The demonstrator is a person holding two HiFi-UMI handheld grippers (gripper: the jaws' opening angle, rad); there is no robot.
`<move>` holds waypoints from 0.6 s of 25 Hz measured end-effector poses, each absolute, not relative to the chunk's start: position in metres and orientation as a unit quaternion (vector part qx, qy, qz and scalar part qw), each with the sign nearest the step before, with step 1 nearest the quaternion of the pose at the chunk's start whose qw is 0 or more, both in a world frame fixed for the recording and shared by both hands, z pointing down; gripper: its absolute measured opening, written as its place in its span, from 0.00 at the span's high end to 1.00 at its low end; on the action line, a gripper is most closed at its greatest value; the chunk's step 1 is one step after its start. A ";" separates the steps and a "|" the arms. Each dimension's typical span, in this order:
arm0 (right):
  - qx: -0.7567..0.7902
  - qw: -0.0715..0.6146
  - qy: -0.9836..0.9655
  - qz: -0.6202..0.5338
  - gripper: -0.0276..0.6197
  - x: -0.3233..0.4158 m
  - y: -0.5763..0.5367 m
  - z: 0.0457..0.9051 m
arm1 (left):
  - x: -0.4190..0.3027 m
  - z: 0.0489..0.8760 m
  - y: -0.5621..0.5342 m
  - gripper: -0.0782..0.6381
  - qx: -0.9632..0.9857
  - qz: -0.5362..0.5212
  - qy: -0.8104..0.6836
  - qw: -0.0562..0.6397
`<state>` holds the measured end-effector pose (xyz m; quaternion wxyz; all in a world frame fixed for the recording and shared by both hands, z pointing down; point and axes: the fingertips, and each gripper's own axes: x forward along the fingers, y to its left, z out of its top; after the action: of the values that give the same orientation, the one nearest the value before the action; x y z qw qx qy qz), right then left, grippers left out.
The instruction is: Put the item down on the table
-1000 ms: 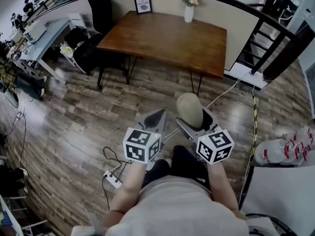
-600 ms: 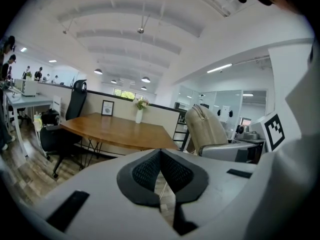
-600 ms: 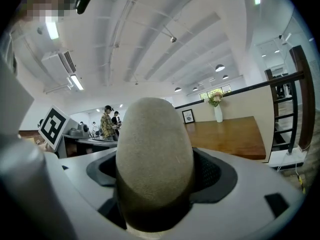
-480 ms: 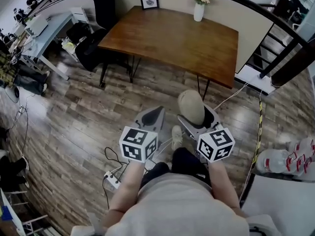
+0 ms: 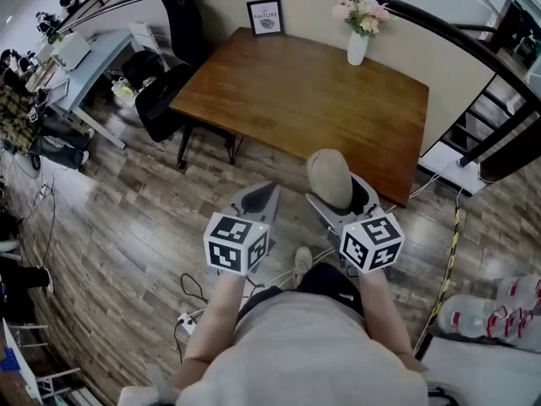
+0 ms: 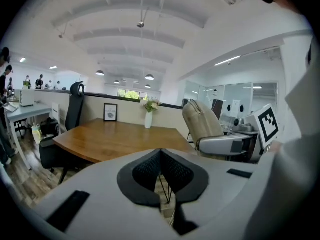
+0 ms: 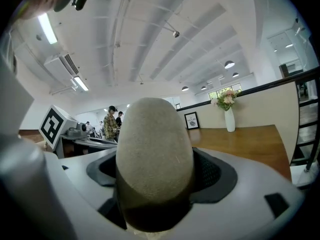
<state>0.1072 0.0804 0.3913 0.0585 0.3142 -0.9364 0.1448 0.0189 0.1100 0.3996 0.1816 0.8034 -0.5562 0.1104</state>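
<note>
Head view, right hand-held gripper (image 5: 336, 191) clamping beige item (image 5: 328, 174), frame (image 5: 265, 17) reading NATURE

My left gripper (image 5: 269, 191) and right gripper (image 5: 336, 201) are grey plastic with smooth, pointy shells. Inside the jaws I see black bumpy pads (image 6: 145, 173). Each gripper has a white box with black square marks on it, the left cube (image 5: 237, 243) and the right cube (image 5: 372, 242). The person wears a pale shirt (image 5: 308, 353) with short sleeves, dark trousers (image 5: 328, 279) and a light shoe (image 5: 302, 260).
</note>
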 end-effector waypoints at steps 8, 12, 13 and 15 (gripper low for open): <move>0.290 0.067 -0.941 0.157 0.31 0.103 0.013 0.396 | 0.022 0.399 0.036 0.87 0.794 0.116 -0.566 0.190; 0.293 0.075 -0.938 0.171 0.31 0.103 -0.006 0.407 | 0.020 0.407 0.021 0.87 0.791 0.126 -0.566 0.195; 0.294 0.078 -0.937 0.173 0.31 0.103 -0.011 0.410 | 0.017 0.409 0.017 0.87 0.790 0.126 -0.567 0.197; 0.296 0.081 -0.935 0.176 0.31 0.102 -0.019 0.415 | 0.013 0.415 0.006 0.87 0.789 0.127 -0.567 0.202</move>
<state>0.1019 -0.0191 0.4151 0.0814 0.2962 -0.9352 0.1761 0.0129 0.0059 0.4155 0.2024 0.7886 -0.5666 0.1266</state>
